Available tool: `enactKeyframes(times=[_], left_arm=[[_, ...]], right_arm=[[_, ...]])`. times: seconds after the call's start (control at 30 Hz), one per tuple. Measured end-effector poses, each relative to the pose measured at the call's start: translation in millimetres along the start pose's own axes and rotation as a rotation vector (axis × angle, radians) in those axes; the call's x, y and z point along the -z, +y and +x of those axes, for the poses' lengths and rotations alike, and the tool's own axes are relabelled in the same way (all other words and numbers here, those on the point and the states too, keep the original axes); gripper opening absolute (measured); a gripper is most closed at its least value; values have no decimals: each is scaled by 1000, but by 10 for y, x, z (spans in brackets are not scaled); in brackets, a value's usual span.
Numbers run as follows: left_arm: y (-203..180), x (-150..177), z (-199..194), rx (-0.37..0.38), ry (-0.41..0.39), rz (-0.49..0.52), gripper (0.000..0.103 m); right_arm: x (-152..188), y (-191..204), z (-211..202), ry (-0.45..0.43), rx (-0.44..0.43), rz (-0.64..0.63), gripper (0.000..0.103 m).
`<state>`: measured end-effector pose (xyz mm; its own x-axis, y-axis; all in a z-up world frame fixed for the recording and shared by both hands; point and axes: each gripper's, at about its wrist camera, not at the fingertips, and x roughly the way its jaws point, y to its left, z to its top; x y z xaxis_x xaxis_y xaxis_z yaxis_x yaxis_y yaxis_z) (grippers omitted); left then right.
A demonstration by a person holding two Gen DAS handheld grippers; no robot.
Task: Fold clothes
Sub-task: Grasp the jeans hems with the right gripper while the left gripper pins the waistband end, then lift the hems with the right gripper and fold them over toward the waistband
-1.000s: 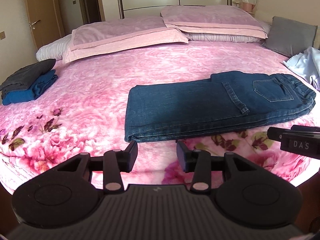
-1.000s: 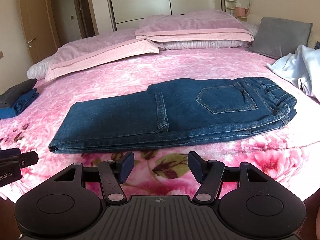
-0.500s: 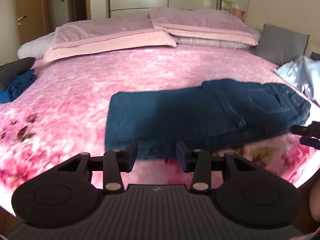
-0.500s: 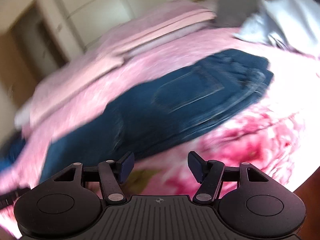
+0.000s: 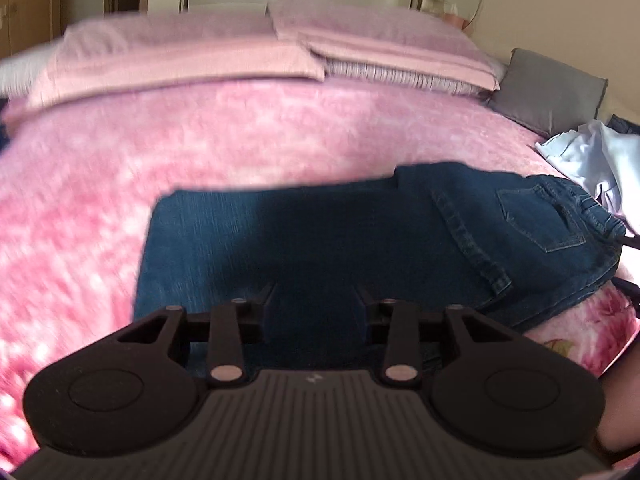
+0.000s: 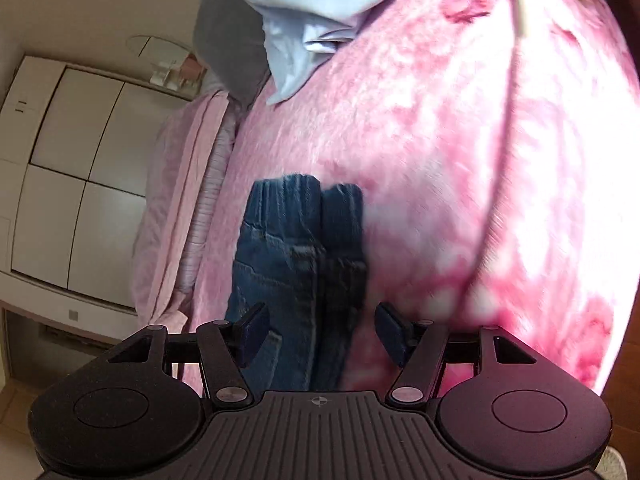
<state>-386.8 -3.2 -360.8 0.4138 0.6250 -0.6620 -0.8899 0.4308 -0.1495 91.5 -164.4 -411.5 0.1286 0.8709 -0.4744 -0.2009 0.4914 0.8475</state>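
Note:
Dark blue jeans point(image 5: 320, 240), folded lengthwise, lie across the pink bedspread point(image 5: 160, 168). My left gripper point(image 5: 314, 312) hovers low over the near edge of the leg part. Its jaws are closing, and a gap still shows between the pads with denim behind it. In the right wrist view the picture is rolled on its side. The waistband end of the jeans point(image 6: 296, 248) lies between the wide jaws of my right gripper point(image 6: 322, 332), which is open. Its dark fingertips point(image 5: 628, 288) show at the waistband in the left wrist view.
Pink pillows point(image 5: 192, 52) and a grey cushion point(image 5: 548, 88) line the head of the bed. A crumpled light blue garment point(image 5: 592, 156) lies just beyond the waistband. A white wardrobe point(image 6: 68, 168) stands behind the bed. A hand point(image 5: 616, 420) shows at the lower right.
The left gripper has moved forward and down until it stands over the jeans' near edge, jaws narrower. The right gripper has rolled onto its side and swung to the waistband end.

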Motion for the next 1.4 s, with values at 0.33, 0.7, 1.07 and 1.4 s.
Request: enactKeyframes(times=[0.33, 0.7, 1.07, 1.4], left_arm=[[170, 45, 60, 51, 3, -48, 23], [529, 20, -358, 79, -95, -212, 22], [1438, 417, -828, 7, -123, -472, 21], [1626, 634, -795, -18, -56, -465, 20]], right_arm=[[54, 71, 121, -10, 75, -134, 27], [1059, 1246, 191, -226, 306, -1006, 14], [3649, 1992, -181, -276, -200, -1875, 14], [5006, 1157, 123, -150, -158, -2407, 26]])
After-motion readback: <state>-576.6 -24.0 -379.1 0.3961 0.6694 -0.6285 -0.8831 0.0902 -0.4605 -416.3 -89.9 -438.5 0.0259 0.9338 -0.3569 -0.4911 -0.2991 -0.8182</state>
